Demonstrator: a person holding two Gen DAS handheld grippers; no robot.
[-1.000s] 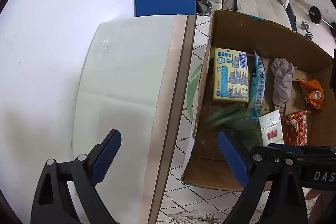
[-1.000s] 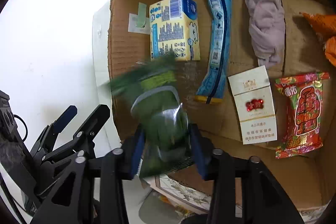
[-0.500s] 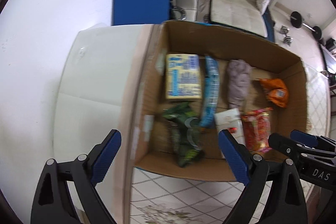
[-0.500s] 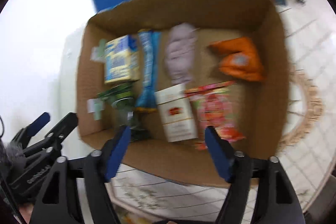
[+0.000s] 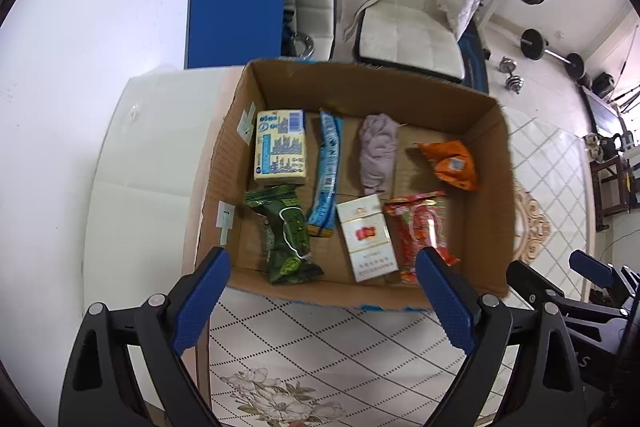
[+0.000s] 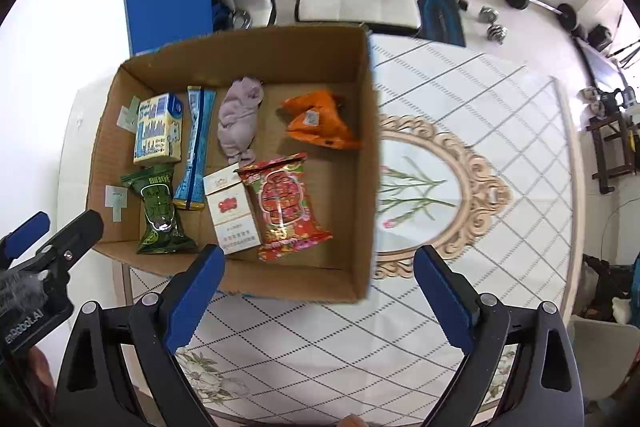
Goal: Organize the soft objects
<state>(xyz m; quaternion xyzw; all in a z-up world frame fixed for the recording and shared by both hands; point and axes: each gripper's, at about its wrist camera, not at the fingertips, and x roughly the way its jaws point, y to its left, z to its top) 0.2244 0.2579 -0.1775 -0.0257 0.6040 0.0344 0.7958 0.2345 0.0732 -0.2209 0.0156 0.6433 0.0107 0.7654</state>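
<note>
Inside the box (image 6: 360,147), the green packet (image 6: 160,211) now lies released.

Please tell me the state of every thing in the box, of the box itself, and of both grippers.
Cardboard box: open, on the table.
Green packet: flat in box, released.
Lilac cloth: bunched.
Orange packet: crumpled.
Red packet: flat.
Right gripper: open, empty.
Left gripper: open, empty.

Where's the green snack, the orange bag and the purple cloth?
Green snack (image 6: 160,211): right wrist view, middle of the wrapper.
Orange bag (image 6: 320,121): right wrist view, middle of the bag.
Purple cloth (image 5: 378,153): left wrist view, middle of the bundle.
</note>
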